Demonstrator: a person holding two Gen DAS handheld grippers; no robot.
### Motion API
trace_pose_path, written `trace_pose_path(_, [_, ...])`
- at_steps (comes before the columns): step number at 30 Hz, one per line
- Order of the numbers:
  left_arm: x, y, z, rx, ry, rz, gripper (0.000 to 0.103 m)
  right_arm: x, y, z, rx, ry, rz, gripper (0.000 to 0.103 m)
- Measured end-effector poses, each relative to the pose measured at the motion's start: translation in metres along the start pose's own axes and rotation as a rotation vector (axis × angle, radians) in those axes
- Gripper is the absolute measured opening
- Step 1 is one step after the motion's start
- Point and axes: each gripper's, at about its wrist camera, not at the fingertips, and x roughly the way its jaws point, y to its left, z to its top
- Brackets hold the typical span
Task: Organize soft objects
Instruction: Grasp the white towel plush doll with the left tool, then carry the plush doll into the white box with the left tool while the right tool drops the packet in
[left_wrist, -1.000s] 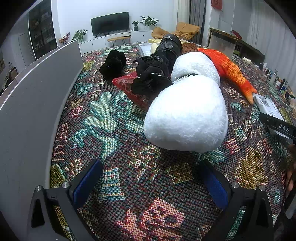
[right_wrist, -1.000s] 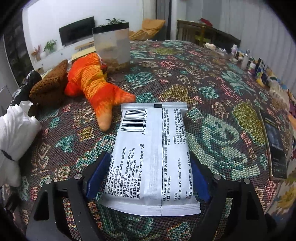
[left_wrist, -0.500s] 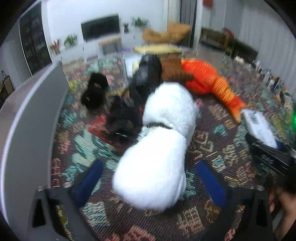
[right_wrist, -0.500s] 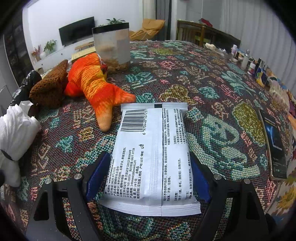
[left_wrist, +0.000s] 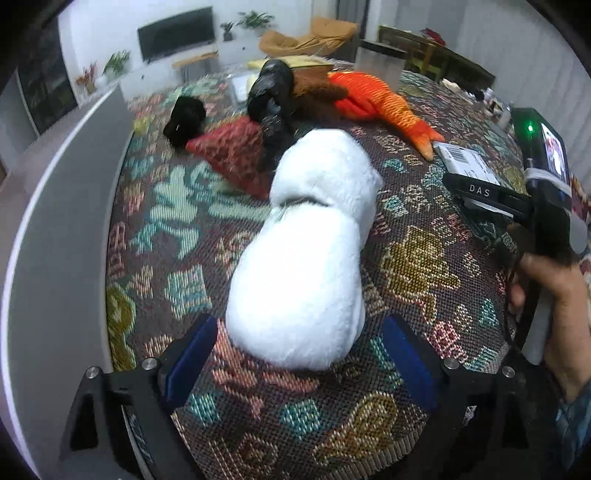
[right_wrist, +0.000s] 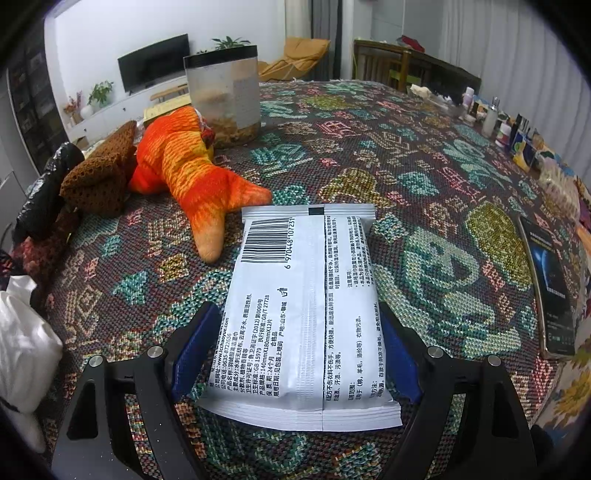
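Patterned woven cloth (left_wrist: 177, 206) spread across the whole surface, grey board (left_wrist: 55, 236) along its left edge. Largest soft thing: white plush (left_wrist: 306, 266), lying lengthwise at mid-cloth, near end reaching between the left gripper (left_wrist: 299, 356) fingers. Jaws wide apart, blue pads clear of the fur on both sides, nothing gripped. Step in hand, by judgement: lining up to take the plush. Next move probably needs a short advance and a firm squeeze, since such stuffing gives.

Behind the plush, a cluster: orange fish toy (right_wrist: 192, 173), brown knitted piece (right_wrist: 103, 173), red patterned cushion (left_wrist: 232, 155), shiny black item (left_wrist: 269, 92), small black item (left_wrist: 184, 118).

White wipes packet (right_wrist: 306, 306) flat on the cloth between the right gripper (right_wrist: 295, 350) fingers; pads just beside its edges, hard to tell whether pressing or only framing. Closed or not: cannot tell.

Plush's head end hidden from the right wrist, cropped at the frame edge. Black items too dark to identify.
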Motion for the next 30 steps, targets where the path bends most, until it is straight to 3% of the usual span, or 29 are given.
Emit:
trace_pose_path(4, [0.002,-0.012,0.019,0.059,-0.033,0.039,0.091,-0.003,-0.009,0.0,0.051,-0.011,0.077,0.088])
trace_pose_path(10, [0.026,-0.014,0.039,0.122,0.002,0.102,0.091,-0.005,-0.065,-0.002,0.337,-0.025,0.393,0.087])
trace_pose_path(13, [0.036,-0.009,0.038,0.121,0.028,0.116,0.091,-0.002,-0.076,0.001,0.361,0.017,0.459,0.087])
trace_pose_path(20, [0.038,-0.008,0.036,0.105,0.015,0.103,0.091,0.012,-0.013,0.03,-0.041,0.244,0.172,0.087])
trace_pose_path(22, [0.034,-0.009,0.036,0.11,0.005,0.106,0.09,0.016,-0.003,0.032,-0.127,0.259,0.124,0.085])
trace_pose_path(23, [0.031,-0.009,0.036,0.11,-0.002,0.11,0.076,0.016,-0.004,0.034,-0.136,0.256,0.114,0.073])
trace_pose_path(24, [0.027,-0.006,0.035,0.103,-0.007,0.098,0.049,0.017,-0.009,0.038,-0.134,0.26,0.121,0.07])
trace_pose_path(30, [0.014,0.01,0.032,-0.021,-0.01,-0.007,0.046,0.031,-0.058,0.065,-0.095,0.257,0.1,0.067])
